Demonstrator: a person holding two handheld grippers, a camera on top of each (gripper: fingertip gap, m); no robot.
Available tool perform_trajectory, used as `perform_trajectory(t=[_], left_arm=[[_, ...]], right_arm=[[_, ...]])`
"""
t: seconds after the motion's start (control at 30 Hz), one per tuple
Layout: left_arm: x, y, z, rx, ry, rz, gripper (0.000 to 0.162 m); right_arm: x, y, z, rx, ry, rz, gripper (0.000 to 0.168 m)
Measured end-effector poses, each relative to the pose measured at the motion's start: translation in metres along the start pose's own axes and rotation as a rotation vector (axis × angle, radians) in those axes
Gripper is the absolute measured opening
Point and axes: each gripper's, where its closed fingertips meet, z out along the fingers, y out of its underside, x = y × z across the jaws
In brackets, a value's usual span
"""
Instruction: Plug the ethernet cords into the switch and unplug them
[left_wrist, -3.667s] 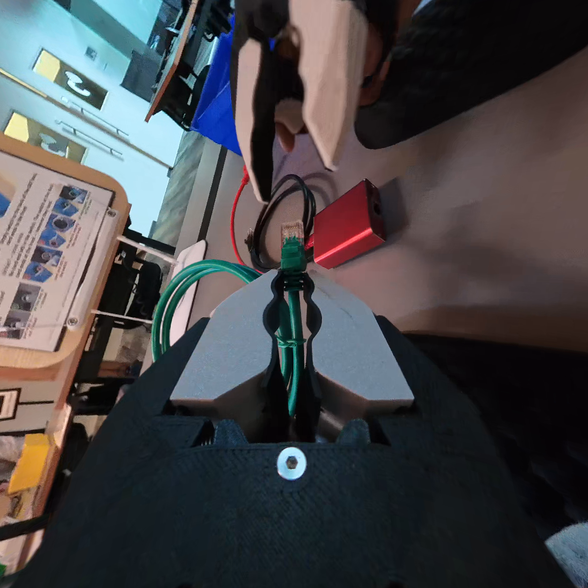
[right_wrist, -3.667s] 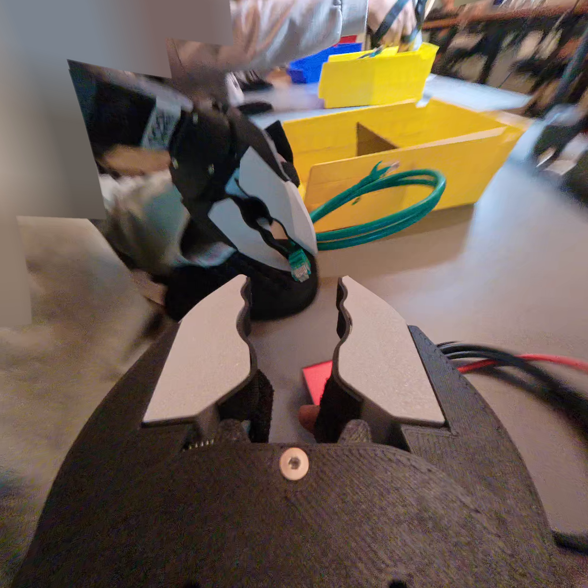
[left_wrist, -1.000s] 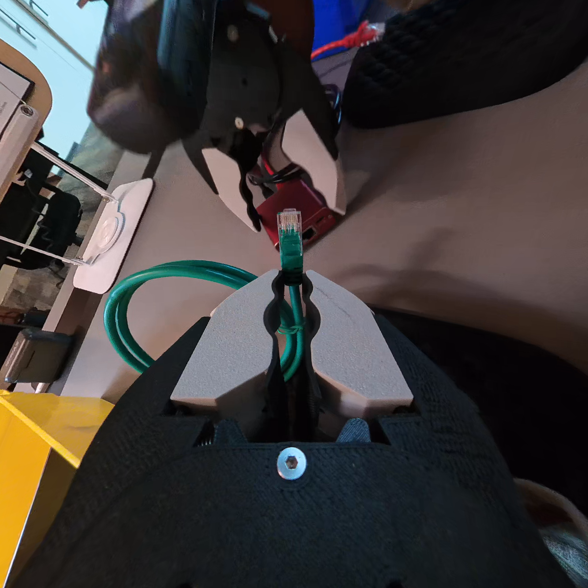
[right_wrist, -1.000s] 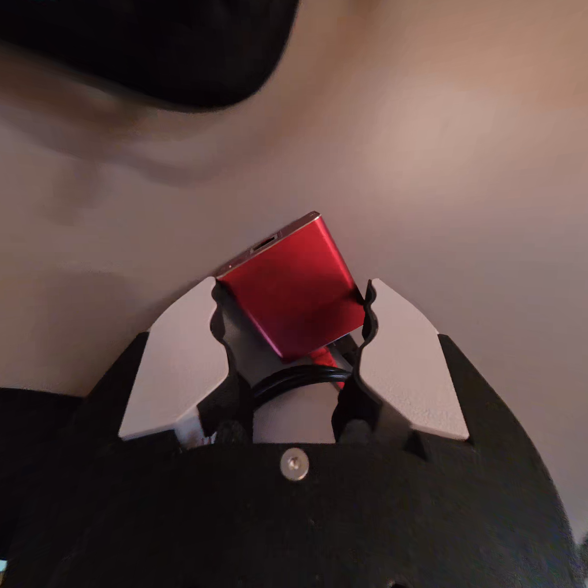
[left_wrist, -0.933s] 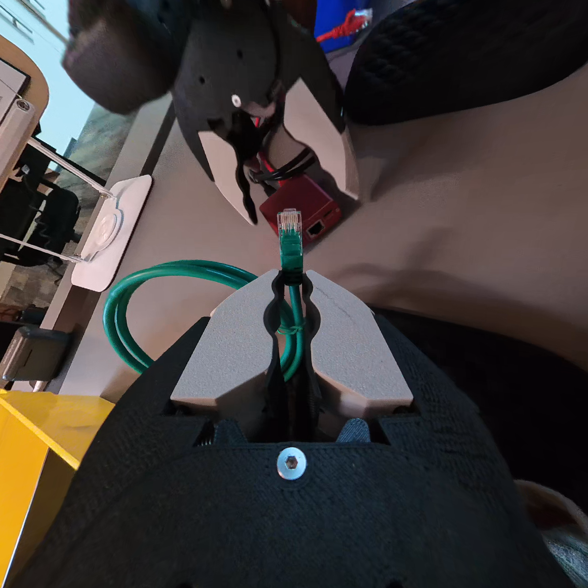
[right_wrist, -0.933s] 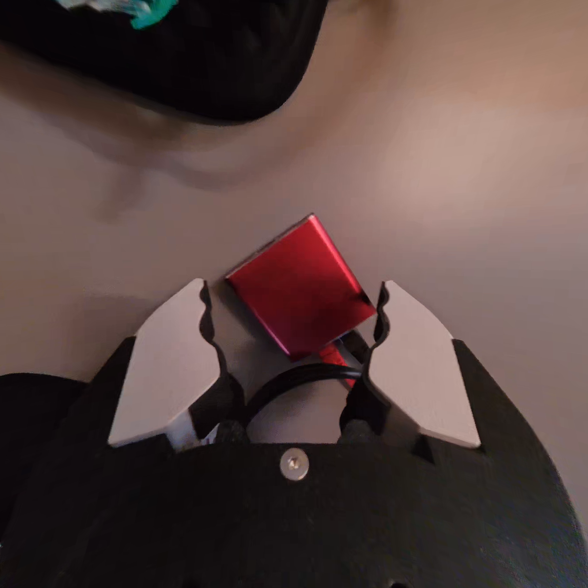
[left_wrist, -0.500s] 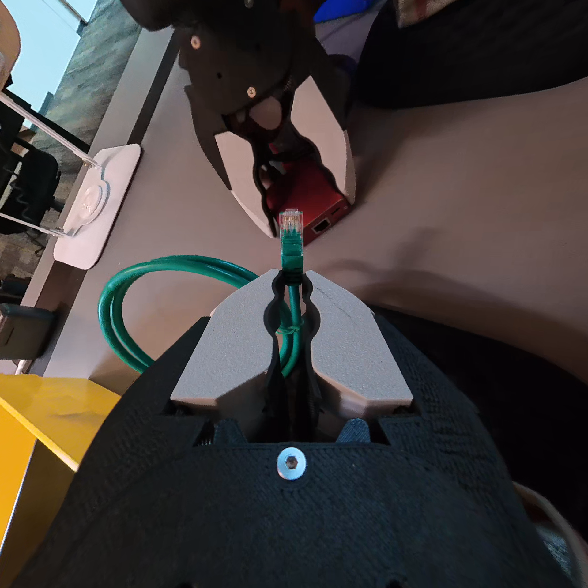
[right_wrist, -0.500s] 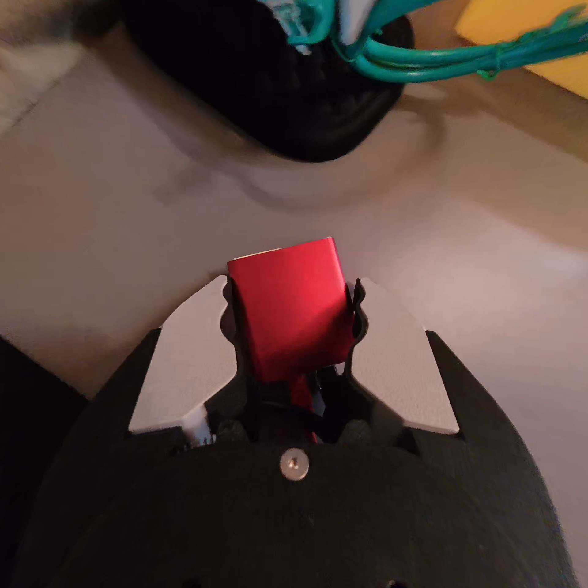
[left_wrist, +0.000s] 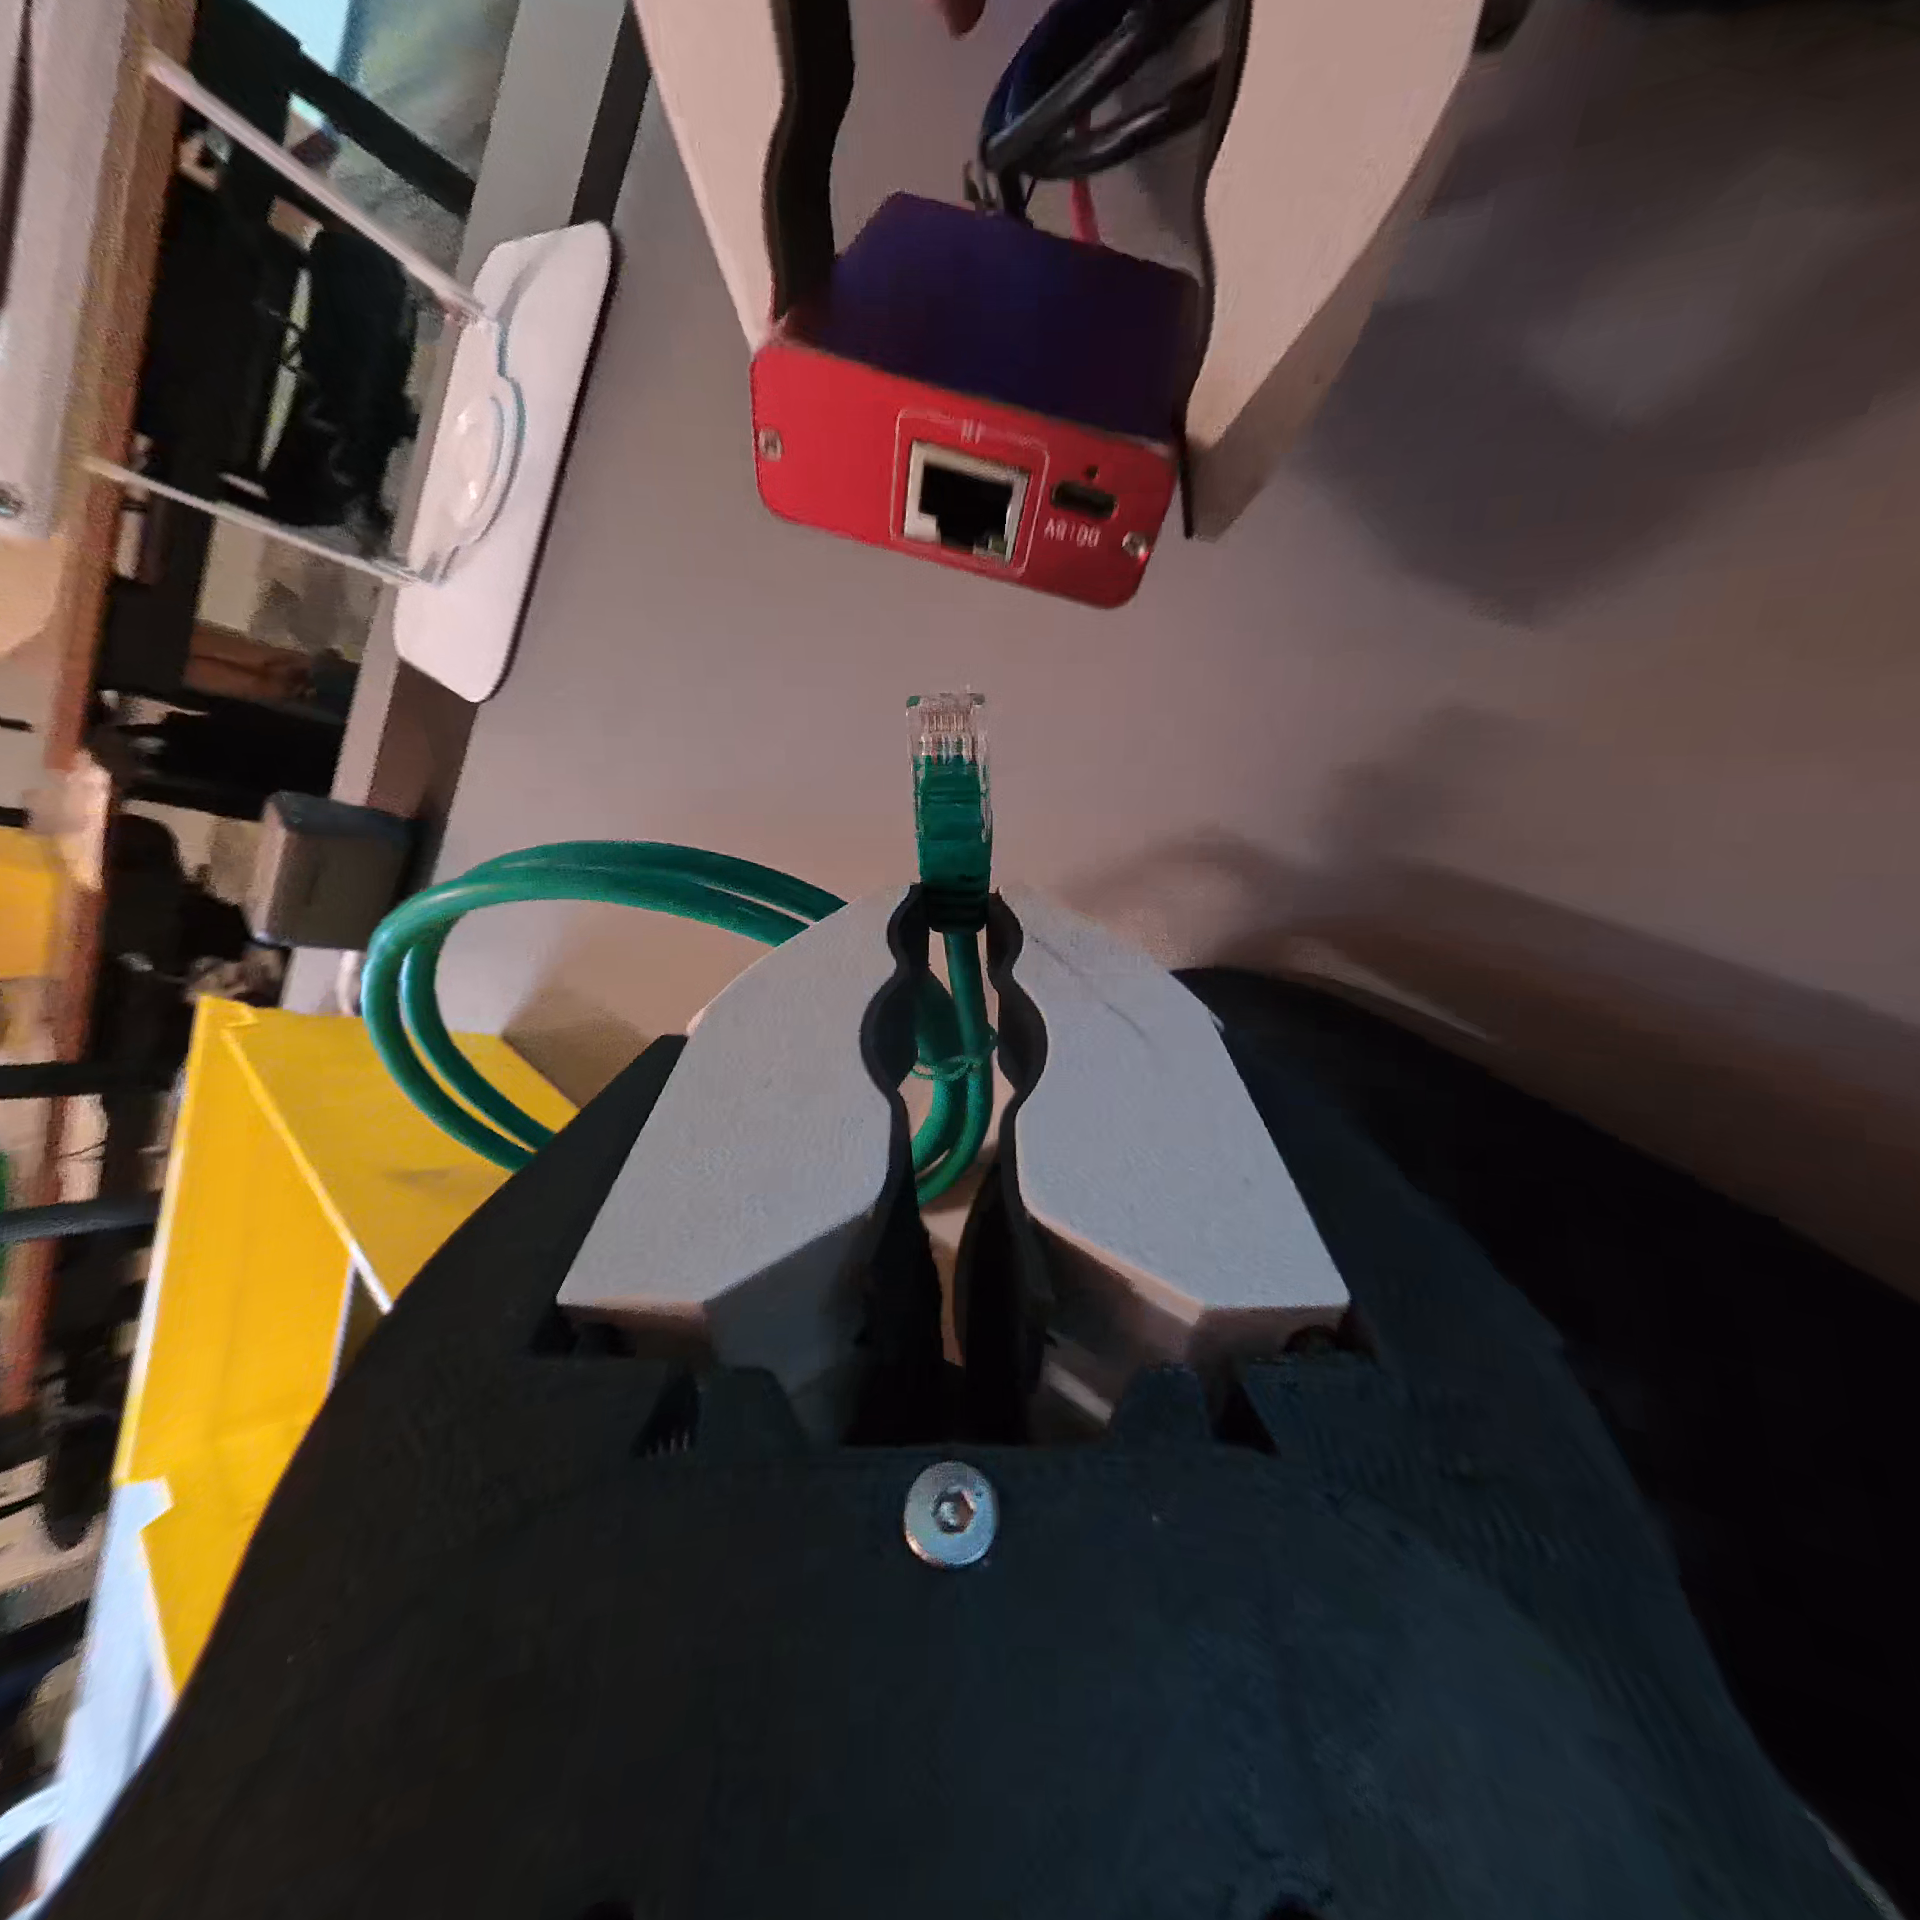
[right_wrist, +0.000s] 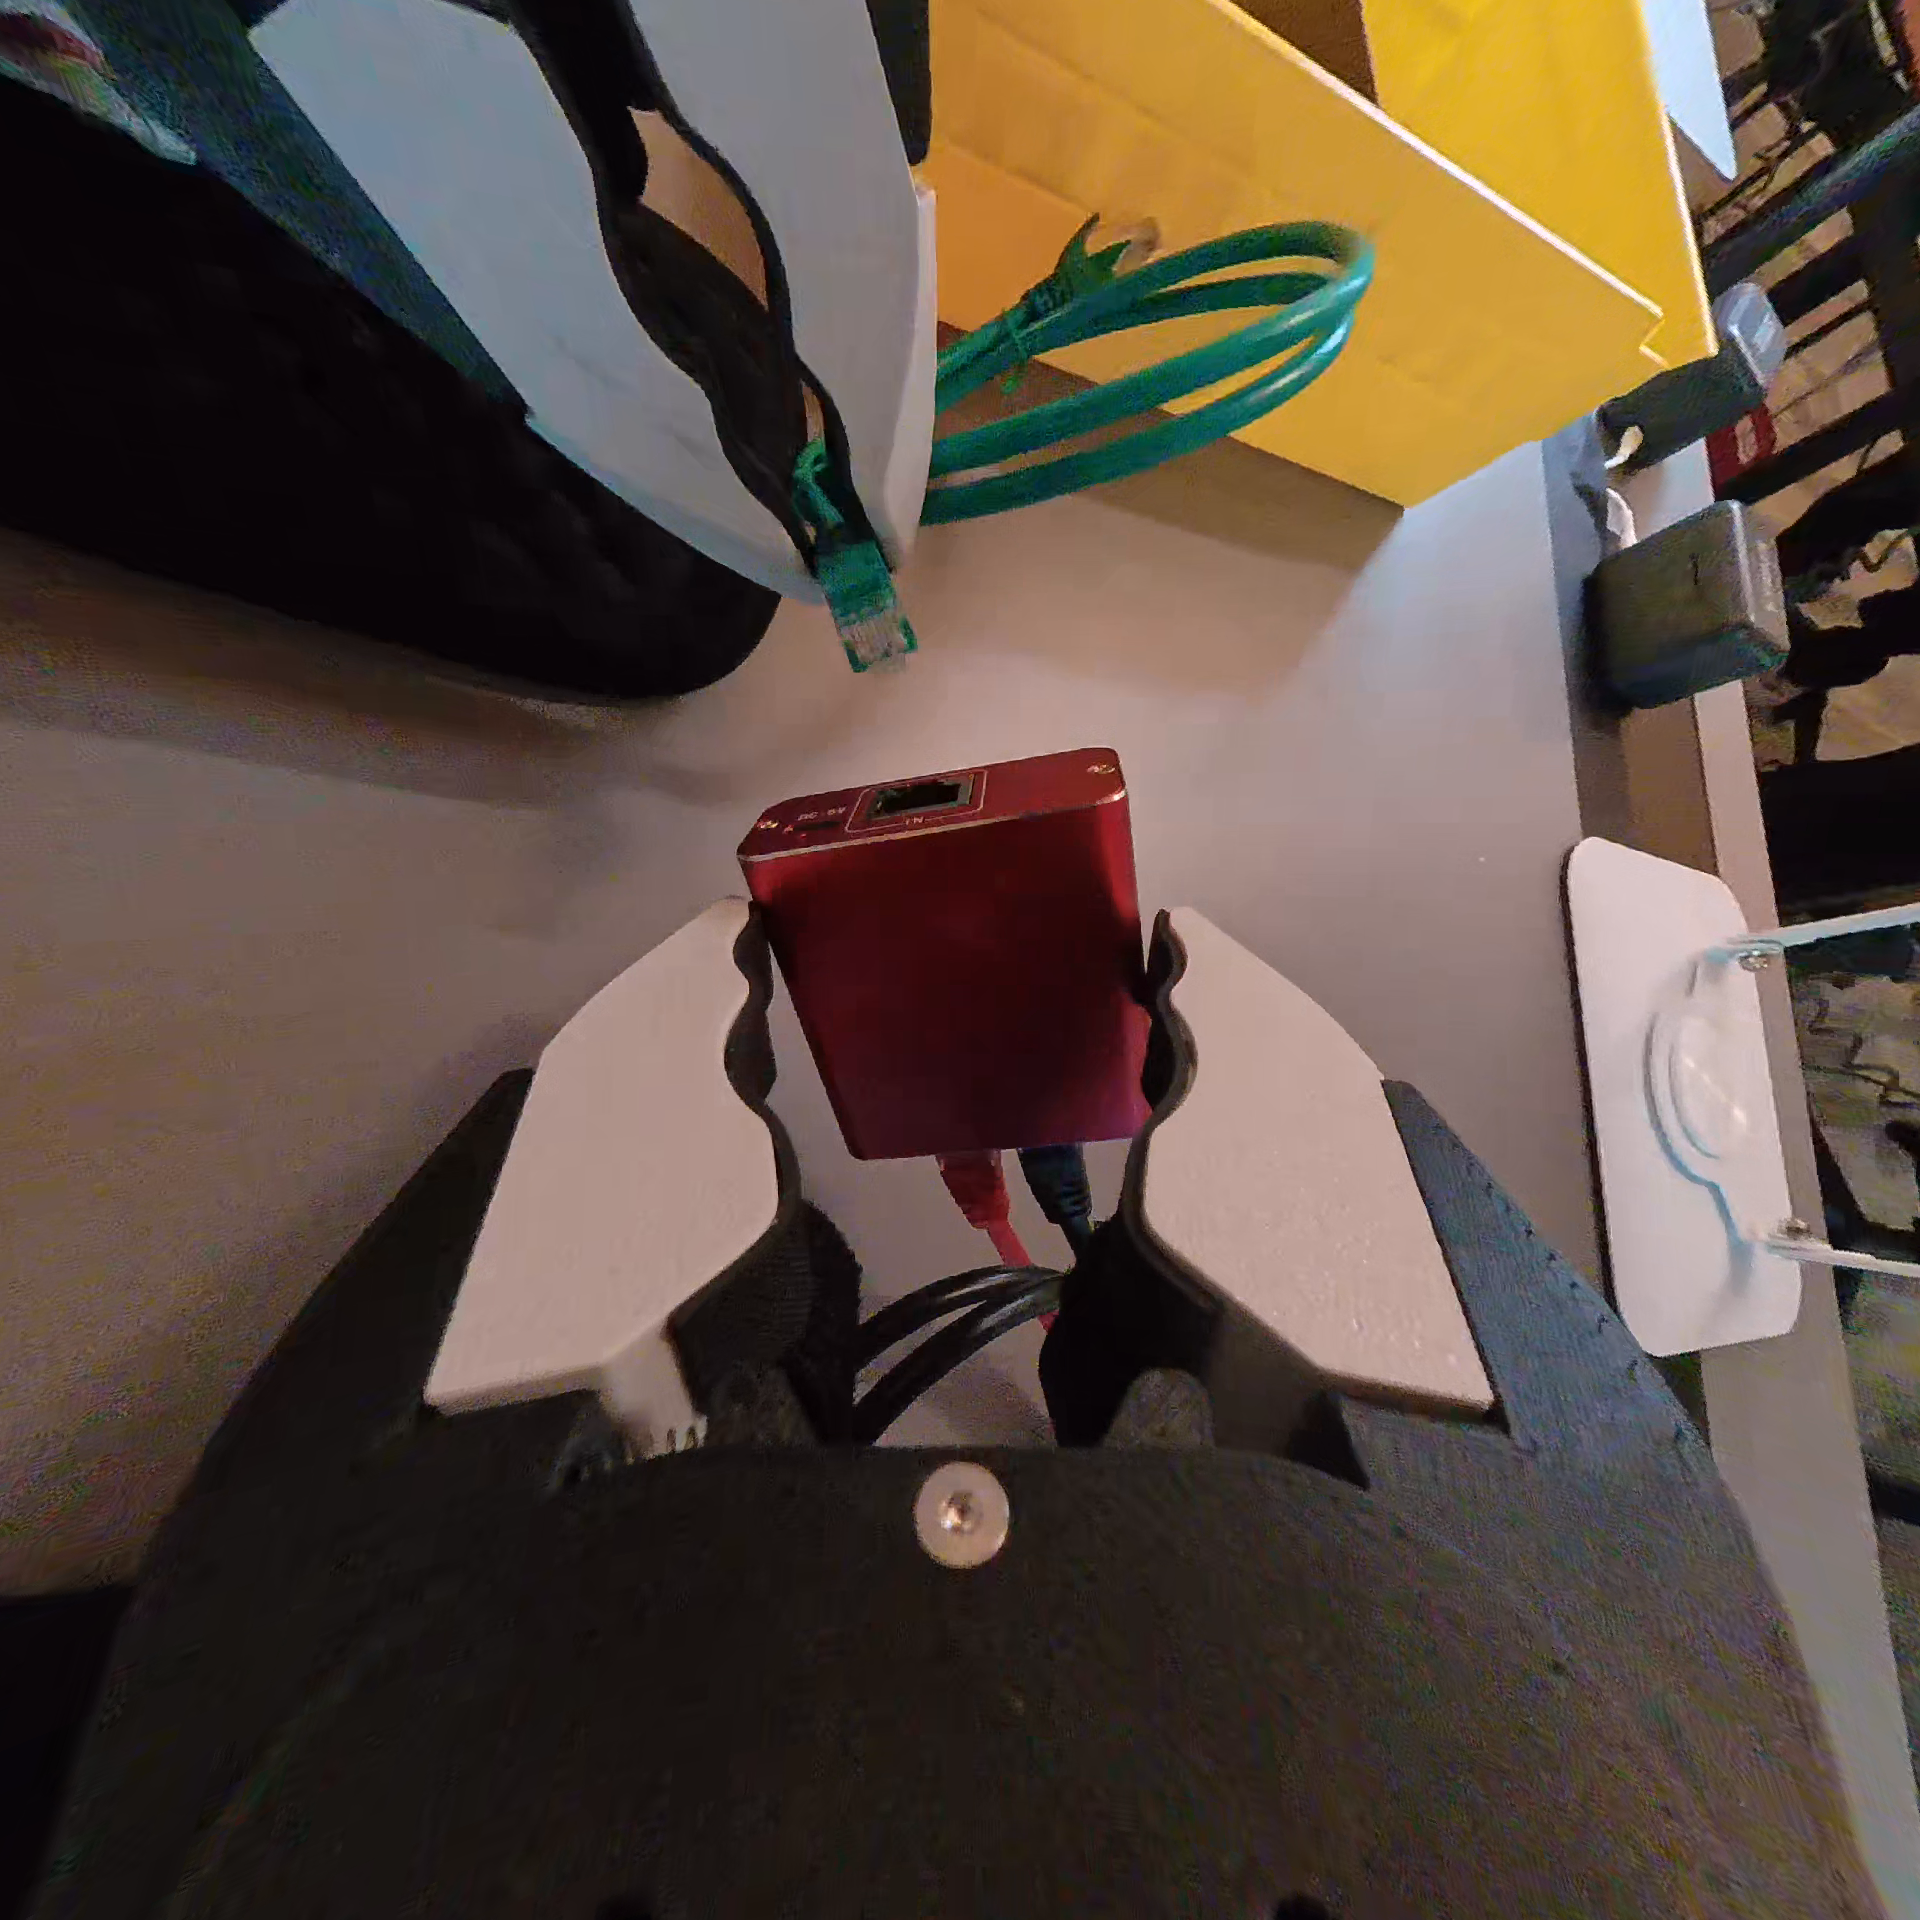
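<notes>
The red switch (right_wrist: 966, 966) is clamped by its two long sides between the fingers of the right gripper (right_wrist: 951, 935), held above the grey desk (right_wrist: 312, 935), with its port end pointing away from the gripper body. On that end face an open network socket (left_wrist: 964, 502) sits beside a smaller slot; nothing is plugged into either. From the opposite end of the switch a red cord (right_wrist: 982, 1210) and a black cord (right_wrist: 935, 1325) run back between the right gripper's fingers. Facing the socket, and close to it but not touching, is the clear plug (left_wrist: 945, 722) of the green cord (left_wrist: 520, 904), whose green boot is pinched at the very tips of the left gripper (left_wrist: 951, 914); these fingers are closed almost fully, with only the cord's thickness between them. In the left wrist view the plug lines up just below the socket. The rest of the green cord hangs off to one side of the left gripper as a tied double loop, in front of a yellow bin (right_wrist: 1299, 239) that stands on the desk. Near the desk's edge lies a white base plate (right_wrist: 1662, 1091) bearing a clear stand, and farther along the same edge rests a dark grey block (right_wrist: 1683, 603).
</notes>
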Motion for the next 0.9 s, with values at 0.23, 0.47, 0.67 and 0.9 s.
perform_trajectory(t=[0.23,0.47,0.67,0.9], left_arm=[[0.0,0.004,0.01,-0.161,-0.073,0.135,0.011],[0.009,0.012,0.023,-0.312,0.022,0.136,0.011],[0.012,0.012,0.025,-0.384,0.052,0.207,0.011],[0.015,0.014,0.031,-0.369,0.087,0.177,0.011]], right_arm=[[-0.008,0.016,0.024,0.037,-0.036,0.086,0.07],[-0.014,0.019,0.037,0.057,-0.033,0.111,0.07],[-0.015,0.018,0.037,0.08,-0.025,0.116,0.071],[-0.019,0.015,0.038,0.139,-0.059,0.138,0.071]])
